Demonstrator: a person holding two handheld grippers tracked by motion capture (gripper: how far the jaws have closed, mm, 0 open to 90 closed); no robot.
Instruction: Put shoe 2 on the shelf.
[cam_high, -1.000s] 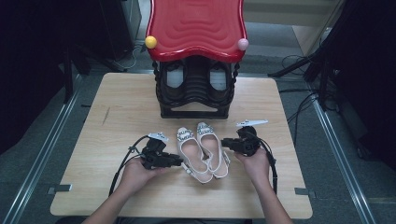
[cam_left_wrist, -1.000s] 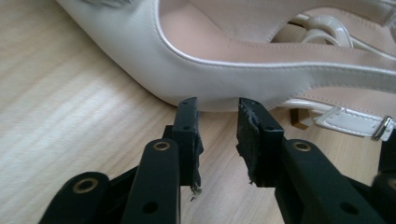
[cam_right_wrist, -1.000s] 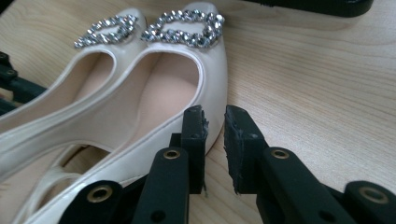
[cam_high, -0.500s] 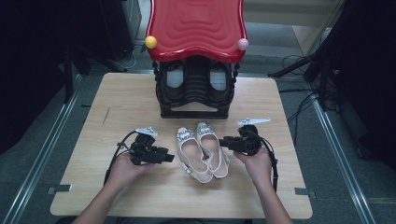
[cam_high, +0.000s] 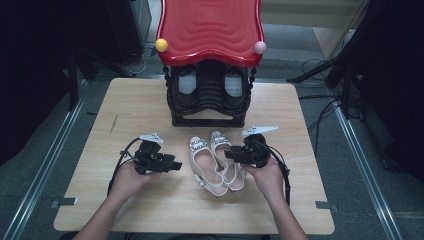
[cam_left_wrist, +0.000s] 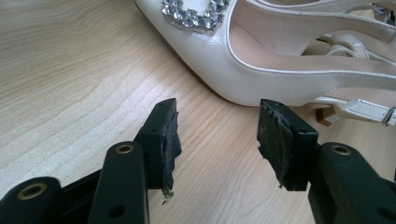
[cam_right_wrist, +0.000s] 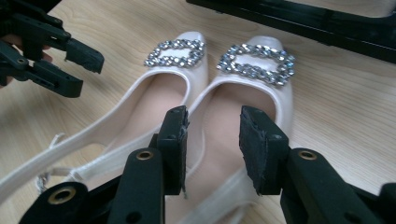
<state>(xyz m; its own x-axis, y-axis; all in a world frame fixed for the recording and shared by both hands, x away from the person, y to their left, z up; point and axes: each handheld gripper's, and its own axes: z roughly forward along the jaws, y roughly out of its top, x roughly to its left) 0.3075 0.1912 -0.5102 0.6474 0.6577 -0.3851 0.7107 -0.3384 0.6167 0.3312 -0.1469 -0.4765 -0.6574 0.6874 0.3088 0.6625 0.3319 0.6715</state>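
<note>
Two cream slingback shoes with rhinestone buckles lie side by side on the wooden table, toes toward the rack. My left gripper points right, a short gap from the left shoe. Its jaws have just been opening and stand open over bare wood with nothing between them. In the left gripper view that gripper faces the left shoe. My right gripper hovers over the right shoe. Its jaws have also just been opening, and in the right gripper view this gripper is open above the right shoe, pads off it.
A black shoe rack with a red wavy top stands at the table's far middle, with a yellow ball and a pink ball at its corners. Cables trail from both grippers. Bare wood lies left and right of the shoes.
My left gripper has drawn back leftward from the left shoe, leaving a gap. My right gripper has risen a little over the right shoe. Both shoes lie where they were.
</note>
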